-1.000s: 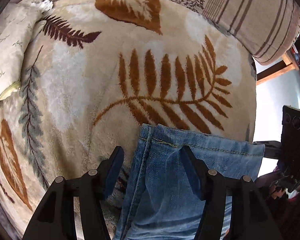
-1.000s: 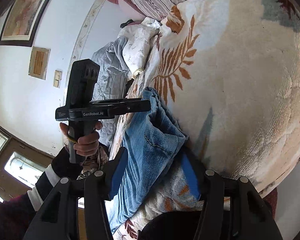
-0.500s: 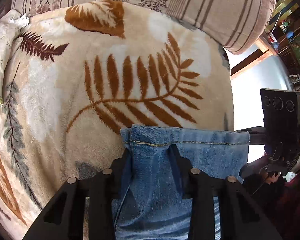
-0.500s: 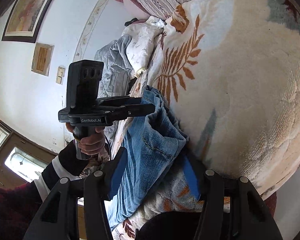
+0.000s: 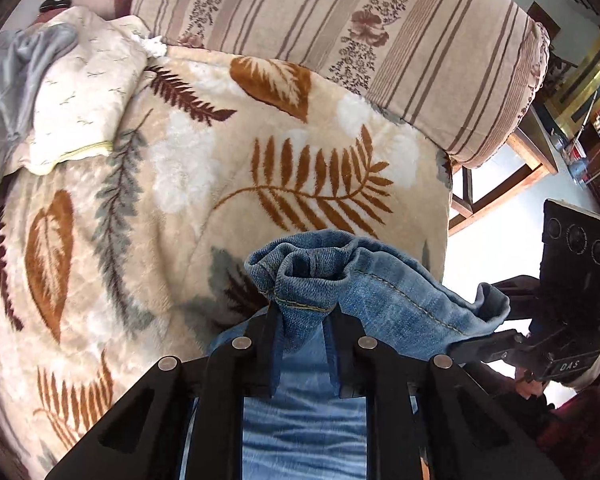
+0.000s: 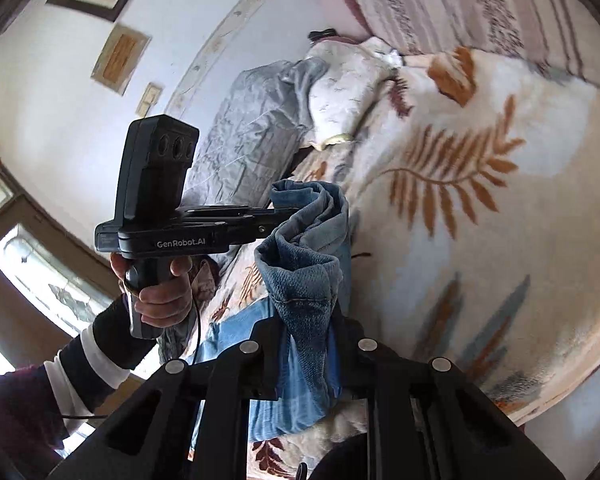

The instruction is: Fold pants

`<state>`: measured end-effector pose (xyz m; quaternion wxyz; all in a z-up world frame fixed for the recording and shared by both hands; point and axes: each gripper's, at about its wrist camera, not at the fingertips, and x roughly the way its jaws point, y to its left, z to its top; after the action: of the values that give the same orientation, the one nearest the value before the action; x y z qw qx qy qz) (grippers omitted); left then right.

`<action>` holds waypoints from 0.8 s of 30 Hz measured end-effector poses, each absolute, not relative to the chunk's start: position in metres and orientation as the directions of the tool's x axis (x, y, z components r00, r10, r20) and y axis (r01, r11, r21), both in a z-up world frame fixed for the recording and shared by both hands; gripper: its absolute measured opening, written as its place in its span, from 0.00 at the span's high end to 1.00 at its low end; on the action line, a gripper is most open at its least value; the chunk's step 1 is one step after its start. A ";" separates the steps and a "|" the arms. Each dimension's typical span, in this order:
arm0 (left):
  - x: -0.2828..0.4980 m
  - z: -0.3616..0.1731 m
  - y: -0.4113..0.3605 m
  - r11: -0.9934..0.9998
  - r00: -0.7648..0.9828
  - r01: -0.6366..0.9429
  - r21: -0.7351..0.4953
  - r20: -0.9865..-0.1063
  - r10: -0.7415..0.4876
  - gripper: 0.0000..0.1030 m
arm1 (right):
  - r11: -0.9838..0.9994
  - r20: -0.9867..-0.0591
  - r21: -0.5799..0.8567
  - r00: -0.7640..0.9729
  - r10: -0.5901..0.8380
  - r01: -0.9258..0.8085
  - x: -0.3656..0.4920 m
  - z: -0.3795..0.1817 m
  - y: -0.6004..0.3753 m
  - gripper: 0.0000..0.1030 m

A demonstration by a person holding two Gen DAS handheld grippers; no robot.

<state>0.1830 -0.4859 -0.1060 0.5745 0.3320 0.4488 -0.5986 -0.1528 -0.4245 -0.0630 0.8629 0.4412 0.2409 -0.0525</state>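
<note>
Denim bunches up right at the tips of both tongs: the left tongs (image 5: 305, 320) are pinched tight on one corner of the jeans (image 5: 384, 292), the right tongs (image 6: 309, 320) are clamped on the other corner, and the hem edge hangs slack between them, lifted clear of the bed. Below the left tongs a paler stretch of the same jeans runs back towards the person, so the fold looks only just begun: an end is up, nothing is laid over yet, and the flattening and further folds are all still to come, I'd say. Beyond the cloth, the leaf-patterned blanket (image 5: 188, 168) spreads wide and bare, plenty of room to swing the hem forward and set it down. Watch the right side though, where the bed's edge drops off near the right tongs. Further back sit a pale pillow (image 5: 84, 92) at the left and a striped bolster (image 5: 340, 32) along the far side.
</note>
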 end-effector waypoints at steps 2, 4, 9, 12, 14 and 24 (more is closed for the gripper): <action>0.188 -0.095 -0.460 0.112 -0.097 0.982 -0.153 -0.912 -0.400 0.84 | 0.669 -0.474 0.695 0.868 0.151 0.264 -0.140 -0.048 -0.406 0.85; 0.196 -0.087 -0.431 0.163 -0.075 0.975 -0.152 -0.913 -0.402 0.83 | 0.723 -0.498 0.653 0.848 0.183 0.227 -0.125 -0.038 -0.383 0.85; 0.219 -0.103 -0.355 0.350 -0.011 0.927 -0.133 -0.944 -0.330 0.84 | 0.814 -0.602 0.565 0.741 0.297 0.132 -0.079 -0.045 -0.316 0.85; 0.232 -0.132 -0.319 0.484 -0.002 0.867 -0.122 -0.970 -0.242 0.85 | 0.846 -0.684 0.522 0.646 0.339 0.109 -0.053 -0.068 -0.280 0.84; 0.238 -0.145 -0.298 0.552 -0.013 0.823 -0.132 -0.977 -0.214 0.87 | 0.858 -0.722 0.505 0.593 0.357 0.099 -0.041 -0.084 -0.262 0.77; 0.244 -0.120 -0.232 0.648 -0.141 0.560 -0.516 -0.831 -0.539 0.61 | 0.850 -0.691 0.520 0.625 0.363 0.081 -0.070 -0.046 -0.253 0.39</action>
<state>0.2444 -0.2324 -0.1201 0.6551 0.0086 0.6284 -0.4194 -0.0698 -0.2529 -0.0456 0.8628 0.2612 0.4251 0.0817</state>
